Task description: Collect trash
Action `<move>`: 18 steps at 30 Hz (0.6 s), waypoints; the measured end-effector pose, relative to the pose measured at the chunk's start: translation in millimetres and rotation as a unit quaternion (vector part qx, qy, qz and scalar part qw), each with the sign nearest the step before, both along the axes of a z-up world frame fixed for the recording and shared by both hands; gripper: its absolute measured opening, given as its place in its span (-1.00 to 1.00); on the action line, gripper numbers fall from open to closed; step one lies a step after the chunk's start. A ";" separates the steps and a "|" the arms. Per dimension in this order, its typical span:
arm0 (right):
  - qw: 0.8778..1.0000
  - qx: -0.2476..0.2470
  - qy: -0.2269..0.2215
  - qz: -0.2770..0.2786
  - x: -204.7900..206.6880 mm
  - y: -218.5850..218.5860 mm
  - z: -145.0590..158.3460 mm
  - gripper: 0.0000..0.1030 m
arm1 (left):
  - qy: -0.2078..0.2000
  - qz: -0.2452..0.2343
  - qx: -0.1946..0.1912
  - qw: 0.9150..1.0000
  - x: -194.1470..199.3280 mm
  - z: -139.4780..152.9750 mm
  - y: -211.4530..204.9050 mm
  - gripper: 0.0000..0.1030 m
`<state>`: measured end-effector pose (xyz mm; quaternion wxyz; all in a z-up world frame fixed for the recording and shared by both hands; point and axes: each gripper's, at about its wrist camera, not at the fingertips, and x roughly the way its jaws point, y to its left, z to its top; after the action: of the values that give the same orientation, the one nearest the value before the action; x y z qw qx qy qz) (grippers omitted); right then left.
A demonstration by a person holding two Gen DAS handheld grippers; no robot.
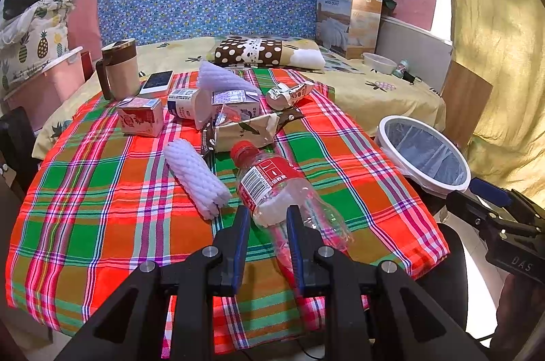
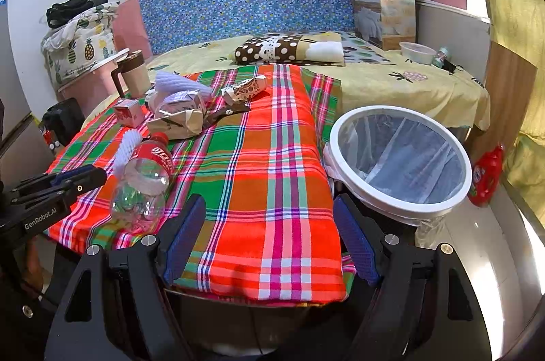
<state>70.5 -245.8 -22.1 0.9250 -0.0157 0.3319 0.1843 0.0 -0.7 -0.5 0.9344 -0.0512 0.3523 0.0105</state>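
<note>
Left wrist view showed the left tool (image 1: 265,218) narrowed around the clear lower body of an empty plastic bottle (image 1: 272,187), its blue pads pressing each side. The bottle lay on its side on the plaid cloth (image 1: 85,207) covering the surface, its red cap pointing away toward the headboard. Just left of it lay a white foam sleeve (image 1: 196,177). Farther back sat a heap of trash: a red carton (image 1: 139,115), a cream wrapper (image 1: 245,129), a crumpled snack wrapper (image 1: 289,93) and another foam net (image 1: 221,78). A mug (image 1: 119,69) and a phone (image 1: 157,81) stood at the far left corner.

In the right wrist view the right tool (image 2: 269,236) hovered wide apart over the cloth's near edge, gripping nothing. The white-rimmed trash bin (image 2: 398,204), lined with a clear bag, stood just beside the surface on the right, well apart from the bottle (image 2: 143,180).
</note>
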 end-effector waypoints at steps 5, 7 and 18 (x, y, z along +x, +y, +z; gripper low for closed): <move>1.000 -0.001 0.000 0.000 -0.2 -0.1 0.1 0.52 | 0.000 0.000 0.000 1.000 -0.3 0.0 -0.2 -0.58; 1.000 0.000 -0.001 0.000 -0.2 -0.4 -0.1 0.52 | 0.000 0.001 0.000 1.000 -0.3 0.2 -0.6 -0.58; 1.000 -0.001 -0.001 0.000 0.4 -0.7 0.5 0.52 | 0.000 0.001 0.000 1.000 -0.4 0.1 -0.2 -0.58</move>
<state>70.9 -246.5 -21.6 0.9253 -0.0163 0.3313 0.1836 -0.4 -0.9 -0.4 0.9345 -0.0515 0.3521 0.0110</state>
